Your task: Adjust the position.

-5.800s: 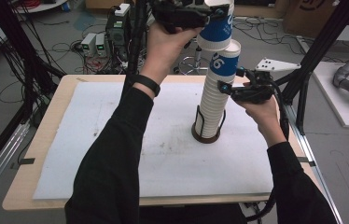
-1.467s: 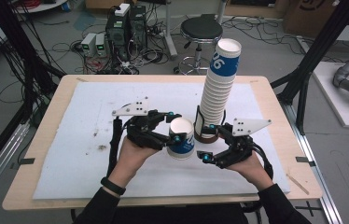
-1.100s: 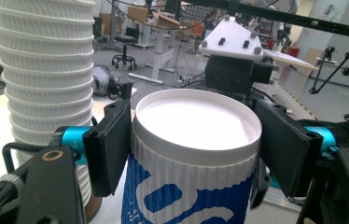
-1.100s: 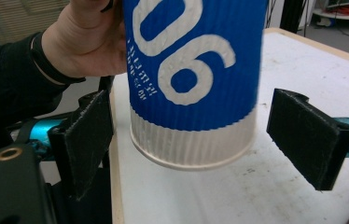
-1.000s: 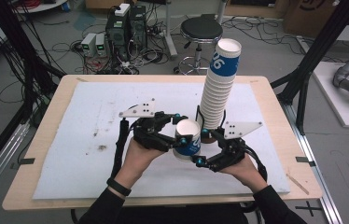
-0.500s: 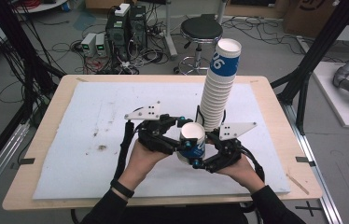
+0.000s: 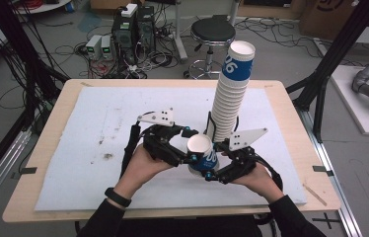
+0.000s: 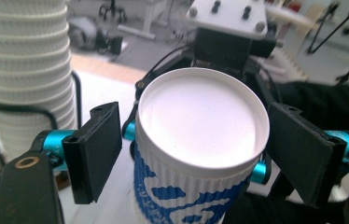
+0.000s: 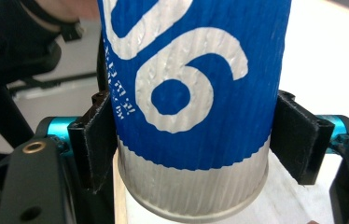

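Observation:
A blue and white paper cup [image 7: 202,153] hangs tilted over the middle of the white board, in front of a tall stack of paper cups [image 7: 229,98]. My right gripper [image 7: 214,160] is shut on the cup's lower wall; in the right gripper view its jaws press both sides of the cup [image 9: 191,70] near the base. My left gripper [image 7: 188,144] stands open around the rim. In the left gripper view the cup [image 8: 200,116] turns its white top to the camera, with a narrow gap at the left jaw. The stack [image 8: 23,70] rises at the left.
The white board [image 7: 98,128] covers a wooden table, with open room on its left half. A black wire holder [image 7: 208,123] rings the stack's base. Behind the table stand a stool [image 7: 213,32] and computer boxes [image 7: 128,24] on the floor. A black frame post [image 7: 330,64] slants at the right.
The left gripper took the top cup off the stack and brought it down to the table's middle. The right gripper left the stack and closed on the cup. Both drifted slightly right.

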Motion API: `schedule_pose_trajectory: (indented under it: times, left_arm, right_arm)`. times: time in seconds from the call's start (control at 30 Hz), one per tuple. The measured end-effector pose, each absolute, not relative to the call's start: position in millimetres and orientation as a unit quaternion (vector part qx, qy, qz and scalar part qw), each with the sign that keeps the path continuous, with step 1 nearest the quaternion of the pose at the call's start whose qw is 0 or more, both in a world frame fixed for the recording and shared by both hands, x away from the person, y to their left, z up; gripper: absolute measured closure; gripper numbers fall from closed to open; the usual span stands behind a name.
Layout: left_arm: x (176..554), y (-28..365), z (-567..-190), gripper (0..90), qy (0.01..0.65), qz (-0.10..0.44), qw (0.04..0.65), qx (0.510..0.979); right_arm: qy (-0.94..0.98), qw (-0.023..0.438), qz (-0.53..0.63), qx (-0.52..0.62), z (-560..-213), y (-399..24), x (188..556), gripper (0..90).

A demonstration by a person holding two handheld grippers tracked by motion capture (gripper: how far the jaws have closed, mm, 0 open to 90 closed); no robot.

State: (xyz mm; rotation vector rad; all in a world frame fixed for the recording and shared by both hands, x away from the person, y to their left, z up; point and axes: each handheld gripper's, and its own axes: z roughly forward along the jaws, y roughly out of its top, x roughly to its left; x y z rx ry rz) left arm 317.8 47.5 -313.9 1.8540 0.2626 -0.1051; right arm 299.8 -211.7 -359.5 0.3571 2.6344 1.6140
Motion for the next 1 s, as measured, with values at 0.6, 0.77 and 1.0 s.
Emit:
schedule_pose_trajectory:
  times: [0.6, 0.77, 1.0]
  left_arm:
    - [314, 45, -315, 28.9, 0.074, -0.041, 0.520, 0.850]
    - [317, 54, -315, 29.0, 0.082, -0.053, 0.563, 0.821]
    - [320, 65, -315, 29.2, 0.092, -0.062, 0.610, 0.785]
  right_arm:
    - [0.876, 0.011, 0.472, 0.100, -360, -204, 297, 19.1]
    - [0.853, -0.006, 0.509, 0.118, -355, -211, 299, 18.4]
    - [0.807, -0.007, 0.575, 0.137, -347, -223, 301, 18.2]
